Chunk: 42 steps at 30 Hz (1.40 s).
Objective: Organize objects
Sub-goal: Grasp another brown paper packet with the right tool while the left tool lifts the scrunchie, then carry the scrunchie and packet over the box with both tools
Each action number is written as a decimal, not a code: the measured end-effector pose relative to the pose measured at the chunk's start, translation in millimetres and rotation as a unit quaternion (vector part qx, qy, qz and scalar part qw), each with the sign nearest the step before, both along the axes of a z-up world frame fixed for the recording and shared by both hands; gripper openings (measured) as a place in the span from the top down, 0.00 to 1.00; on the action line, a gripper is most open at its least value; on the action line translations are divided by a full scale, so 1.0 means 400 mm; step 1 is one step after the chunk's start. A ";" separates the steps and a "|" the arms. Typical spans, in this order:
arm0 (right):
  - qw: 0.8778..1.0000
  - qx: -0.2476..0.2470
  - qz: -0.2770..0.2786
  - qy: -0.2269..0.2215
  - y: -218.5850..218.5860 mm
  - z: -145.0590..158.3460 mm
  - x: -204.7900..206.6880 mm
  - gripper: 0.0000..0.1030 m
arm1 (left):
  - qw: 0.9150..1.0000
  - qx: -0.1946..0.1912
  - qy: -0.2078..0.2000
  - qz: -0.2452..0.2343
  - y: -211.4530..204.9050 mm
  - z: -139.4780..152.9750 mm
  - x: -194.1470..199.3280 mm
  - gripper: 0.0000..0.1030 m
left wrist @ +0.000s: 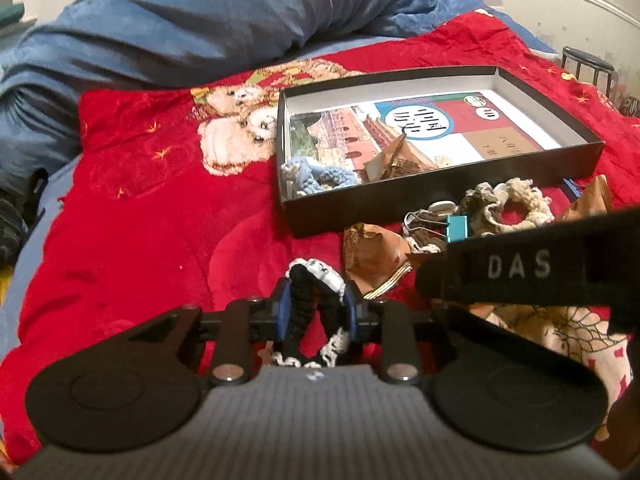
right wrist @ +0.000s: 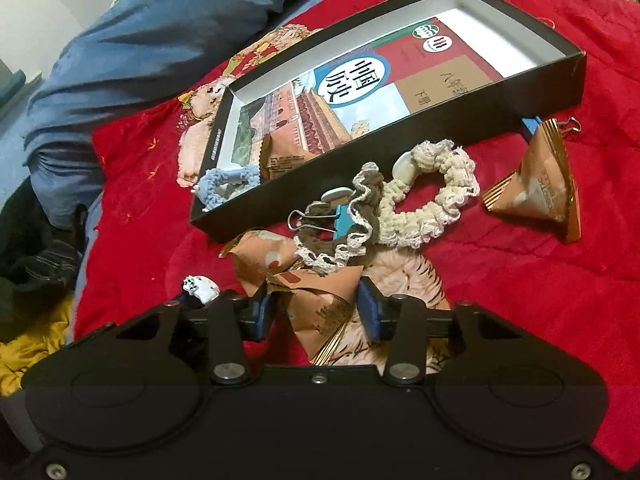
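Observation:
My left gripper [left wrist: 316, 312] is shut on a black and white crochet scrunchie [left wrist: 316, 280] and holds it over the red blanket. My right gripper [right wrist: 318, 308] has its blue pads around a brown triangular snack packet [right wrist: 320, 304] and is shut on it. A black box [left wrist: 440, 200] [right wrist: 400, 148] lies open ahead. In it are a book [left wrist: 440, 124] [right wrist: 360, 92], a blue scrunchie [left wrist: 316, 178] [right wrist: 224, 188] and a snack packet [left wrist: 400, 156] [right wrist: 284, 160]. The right gripper's body [left wrist: 520, 268] shows at the right of the left wrist view.
In front of the box lie a cream scrunchie [right wrist: 432, 200], a brown scrunchie [right wrist: 360, 208], a teal binder clip [right wrist: 340, 216], another packet [right wrist: 536, 196] and a blue clip [right wrist: 532, 126]. A blue duvet [left wrist: 180, 20] is bunched behind. The red blanket [left wrist: 140, 200] covers the bed.

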State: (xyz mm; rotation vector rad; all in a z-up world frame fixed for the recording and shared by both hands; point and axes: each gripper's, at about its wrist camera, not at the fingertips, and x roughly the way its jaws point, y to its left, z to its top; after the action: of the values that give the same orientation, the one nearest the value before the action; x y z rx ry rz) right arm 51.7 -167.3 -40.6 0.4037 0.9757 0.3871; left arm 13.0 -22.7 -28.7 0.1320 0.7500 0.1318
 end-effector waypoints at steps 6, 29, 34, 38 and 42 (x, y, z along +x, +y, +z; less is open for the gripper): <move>0.999 0.037 0.004 0.019 -0.015 0.003 -0.010 0.60 | 1.000 -0.001 -0.014 -0.013 -0.014 0.016 -0.036 0.72; 0.997 0.064 0.018 -0.029 -0.028 0.075 -0.042 0.60 | 0.996 -0.054 -0.065 0.023 0.029 0.084 -0.066 0.72; 0.995 0.074 0.032 -0.059 -0.026 0.106 -0.052 0.60 | 0.995 -0.059 -0.079 0.024 0.036 0.104 -0.066 0.72; 0.993 0.082 0.040 -0.081 -0.029 0.126 -0.059 0.60 | 0.994 -0.056 -0.087 0.026 0.037 0.115 -0.058 0.72; 0.990 0.087 0.042 -0.104 -0.031 0.143 -0.058 0.60 | 0.993 -0.065 -0.097 0.024 0.042 0.126 -0.049 0.72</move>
State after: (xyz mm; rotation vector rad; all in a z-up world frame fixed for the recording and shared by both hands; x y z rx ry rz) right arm 28.5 -179.8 16.8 0.4710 0.7605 0.5826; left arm -6.6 -5.7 21.6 -0.0228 0.5661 0.1384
